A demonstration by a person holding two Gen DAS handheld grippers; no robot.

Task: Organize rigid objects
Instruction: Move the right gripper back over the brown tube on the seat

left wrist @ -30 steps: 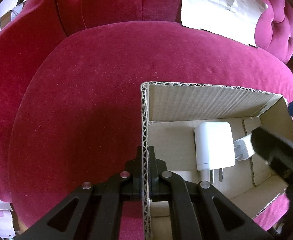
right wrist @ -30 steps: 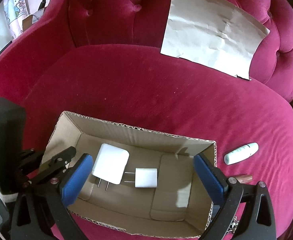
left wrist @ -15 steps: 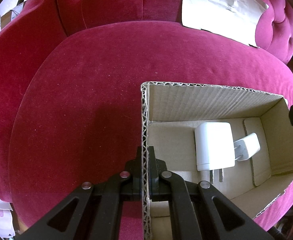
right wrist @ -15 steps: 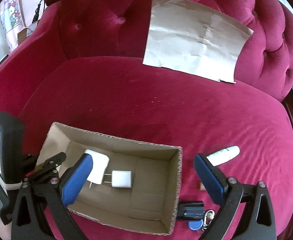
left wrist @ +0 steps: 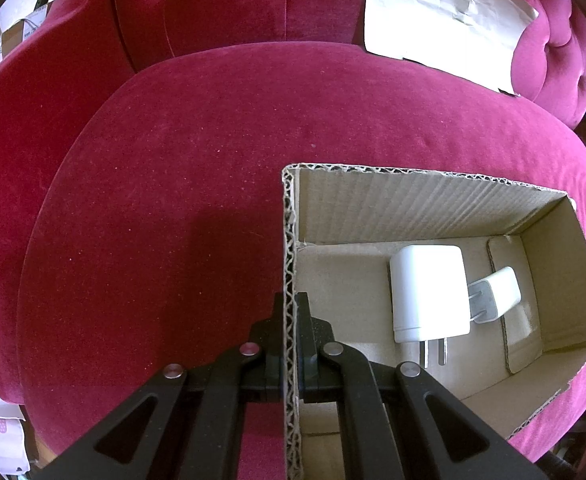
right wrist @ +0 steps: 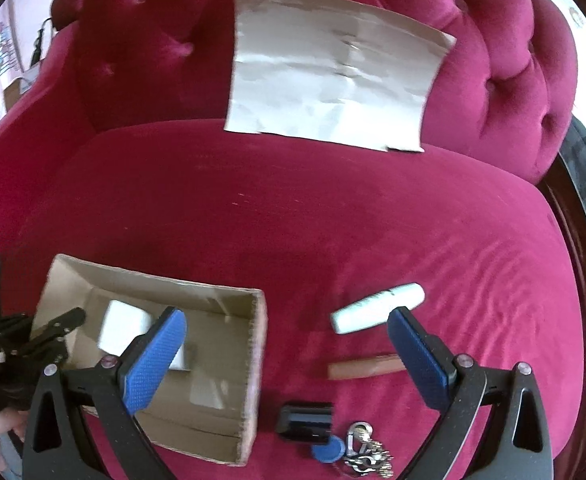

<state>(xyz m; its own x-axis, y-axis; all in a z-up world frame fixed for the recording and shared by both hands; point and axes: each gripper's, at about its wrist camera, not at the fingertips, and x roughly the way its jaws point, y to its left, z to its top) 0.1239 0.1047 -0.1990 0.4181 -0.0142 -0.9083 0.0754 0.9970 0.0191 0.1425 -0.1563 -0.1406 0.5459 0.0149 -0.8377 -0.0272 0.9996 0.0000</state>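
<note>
- Your left gripper [left wrist: 291,312] clamps the cardboard box [left wrist: 433,208] wall, two chargers inside.
- Your right gripper [right wrist: 287,346] gapes empty beside the box; next, judge the white tube [right wrist: 377,308], just right of it.

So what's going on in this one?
A person is sorting small items into a cardboard box on a red sofa. The left gripper is shut on the box's wall, steadying it. Two white chargers lie inside. The right gripper hangs open over a white tube, brown stick and keys outside.
</note>
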